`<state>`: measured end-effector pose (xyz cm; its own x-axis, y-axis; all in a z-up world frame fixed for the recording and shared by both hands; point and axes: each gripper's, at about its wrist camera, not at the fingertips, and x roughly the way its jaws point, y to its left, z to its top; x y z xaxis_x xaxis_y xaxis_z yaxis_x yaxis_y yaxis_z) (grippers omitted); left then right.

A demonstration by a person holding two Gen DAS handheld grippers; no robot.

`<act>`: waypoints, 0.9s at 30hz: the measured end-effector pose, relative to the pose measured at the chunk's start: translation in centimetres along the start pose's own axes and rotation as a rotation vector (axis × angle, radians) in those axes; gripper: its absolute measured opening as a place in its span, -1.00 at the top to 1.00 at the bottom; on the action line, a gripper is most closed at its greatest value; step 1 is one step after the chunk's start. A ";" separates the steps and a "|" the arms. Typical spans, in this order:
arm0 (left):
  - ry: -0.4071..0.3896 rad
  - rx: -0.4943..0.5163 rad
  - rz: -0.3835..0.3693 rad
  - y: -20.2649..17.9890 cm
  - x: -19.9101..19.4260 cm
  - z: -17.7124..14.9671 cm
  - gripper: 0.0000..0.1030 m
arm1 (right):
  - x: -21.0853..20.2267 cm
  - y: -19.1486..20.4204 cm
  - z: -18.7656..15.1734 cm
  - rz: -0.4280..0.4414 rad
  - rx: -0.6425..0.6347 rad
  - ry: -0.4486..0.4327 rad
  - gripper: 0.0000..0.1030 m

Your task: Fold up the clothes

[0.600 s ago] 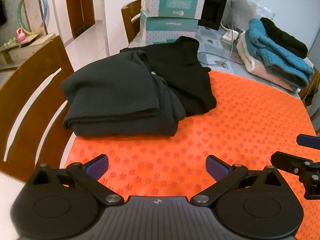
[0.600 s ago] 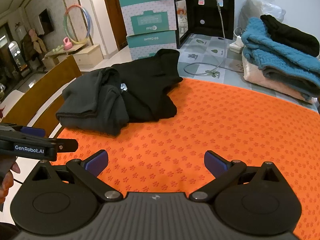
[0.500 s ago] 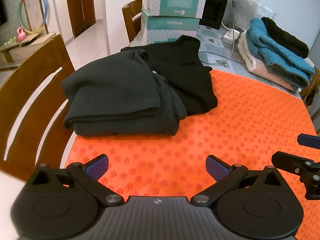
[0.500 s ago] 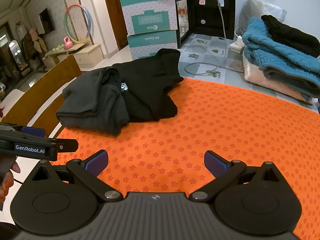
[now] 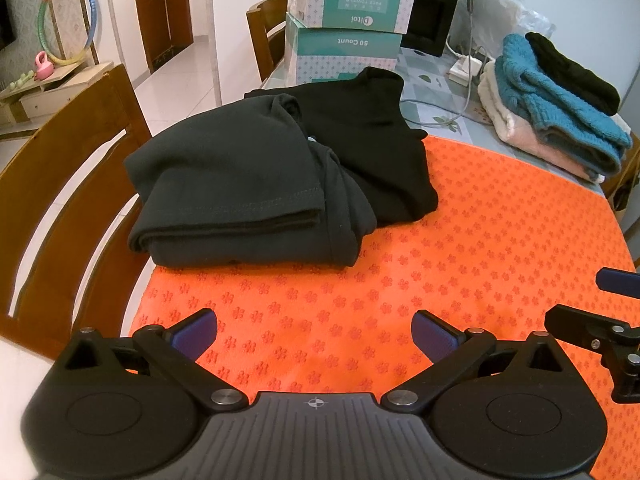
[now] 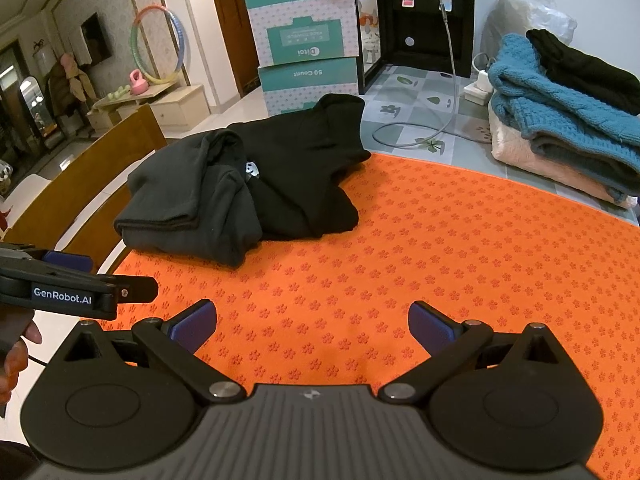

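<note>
Left gripper [image 5: 314,330]: spread wide, empty, over the orange mat [image 5: 460,248].
Right gripper [image 6: 312,326]: likewise released, empty.
Dark clothes [image 5: 256,176]: heaped at the mat's far-left corner, by the table edge.
Risk: grabbing several layers together, dragging the heap off the edge.

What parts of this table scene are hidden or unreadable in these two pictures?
- Black garment: in the left view, its near side lies under the dark grey folded garment.
- Cream sweater: in the right view, mostly buried under the blue sweater.
- Right gripper: cut off by the left view's edge.
</note>
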<state>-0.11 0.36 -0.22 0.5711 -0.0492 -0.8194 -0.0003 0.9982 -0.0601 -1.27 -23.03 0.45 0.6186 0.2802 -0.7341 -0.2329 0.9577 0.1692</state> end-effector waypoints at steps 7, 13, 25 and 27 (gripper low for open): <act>0.000 -0.002 0.000 0.0 -0.1 0.0 -1.00 | -0.3 -0.2 0.0 0.002 0.000 -0.004 -0.99; 0.001 -0.003 -0.001 0.1 -0.2 0.0 -1.00 | -0.5 -0.2 -0.2 -0.003 0.001 -0.006 -0.99; 0.003 -0.007 0.006 0.2 -0.4 0.0 -1.00 | -0.6 -0.1 -0.2 -0.003 0.001 -0.002 -0.99; 0.004 -0.008 0.007 0.3 -0.4 -0.1 -1.00 | -0.5 -0.1 -0.3 -0.003 0.001 0.000 -0.99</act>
<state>-0.40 0.68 0.06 0.5676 -0.0422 -0.8222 -0.0108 0.9982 -0.0587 -1.77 -23.26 0.66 0.6195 0.2769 -0.7345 -0.2304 0.9587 0.1671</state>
